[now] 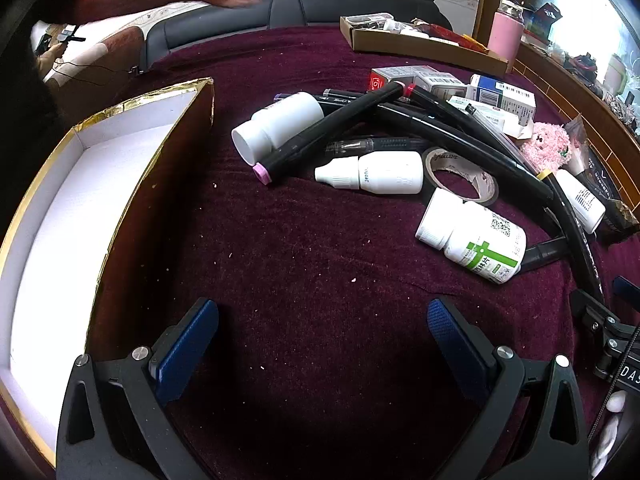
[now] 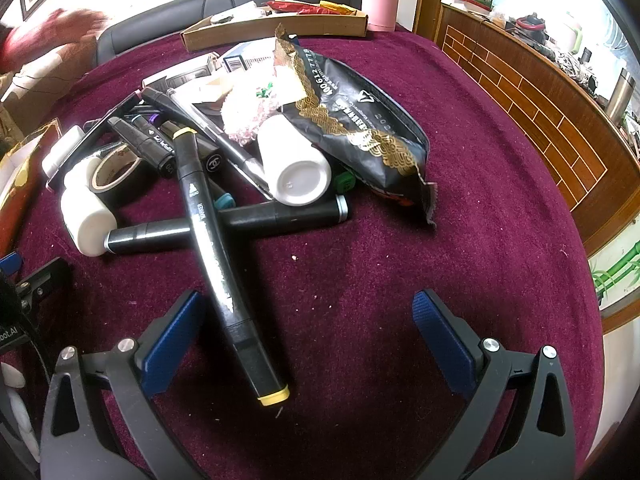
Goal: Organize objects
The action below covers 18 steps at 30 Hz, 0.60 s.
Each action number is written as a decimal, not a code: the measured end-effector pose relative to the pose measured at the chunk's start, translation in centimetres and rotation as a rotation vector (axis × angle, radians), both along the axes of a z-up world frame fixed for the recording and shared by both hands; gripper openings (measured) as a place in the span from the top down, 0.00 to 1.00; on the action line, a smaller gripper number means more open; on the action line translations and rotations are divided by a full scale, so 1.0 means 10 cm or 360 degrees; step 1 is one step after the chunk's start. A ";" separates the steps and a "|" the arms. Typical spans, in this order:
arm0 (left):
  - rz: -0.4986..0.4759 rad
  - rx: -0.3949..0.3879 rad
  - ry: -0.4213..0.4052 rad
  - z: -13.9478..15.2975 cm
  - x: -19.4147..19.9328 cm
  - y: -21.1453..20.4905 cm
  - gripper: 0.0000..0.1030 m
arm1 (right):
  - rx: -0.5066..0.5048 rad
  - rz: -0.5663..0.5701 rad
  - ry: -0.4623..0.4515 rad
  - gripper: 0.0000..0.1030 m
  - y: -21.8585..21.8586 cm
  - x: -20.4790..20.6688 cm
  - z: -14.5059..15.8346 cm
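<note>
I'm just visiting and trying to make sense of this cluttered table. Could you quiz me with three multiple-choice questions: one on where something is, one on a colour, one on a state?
1. In the left wrist view, where is the open box?
A. left of the pile
B. right of the pile
C. on top of the pile

2. What colour are the end caps of the marker nearest the right gripper?
A. pink
B. yellow
C. green

3. The left gripper is:
A. shut on a bottle
B. shut on a marker
C. open, holding nothing

Answers: 1 A, its white inside lies left of the bottles. 2 B, both ends are yellow. 3 C, only cloth lies between the fingers.
</note>
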<state>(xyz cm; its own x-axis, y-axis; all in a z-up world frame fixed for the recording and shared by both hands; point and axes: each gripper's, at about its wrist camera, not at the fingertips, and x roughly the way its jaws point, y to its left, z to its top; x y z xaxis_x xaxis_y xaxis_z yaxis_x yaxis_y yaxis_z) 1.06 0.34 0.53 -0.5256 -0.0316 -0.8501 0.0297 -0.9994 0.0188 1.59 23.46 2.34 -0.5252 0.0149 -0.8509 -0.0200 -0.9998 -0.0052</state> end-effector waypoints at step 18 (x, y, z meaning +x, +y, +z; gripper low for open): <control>-0.0095 0.0093 -0.0013 0.04 0.08 -0.03 0.02 | 0.0048 -0.0013 -0.0024 0.00 0.02 0.07 0.02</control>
<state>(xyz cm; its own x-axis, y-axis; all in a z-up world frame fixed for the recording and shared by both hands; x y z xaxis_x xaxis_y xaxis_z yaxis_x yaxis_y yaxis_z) 1.90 0.08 0.98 -0.5180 0.0492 -0.8540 -0.0300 -0.9988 -0.0394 2.27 23.68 2.58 -0.5119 0.0449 -0.8578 -0.0277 -0.9990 -0.0358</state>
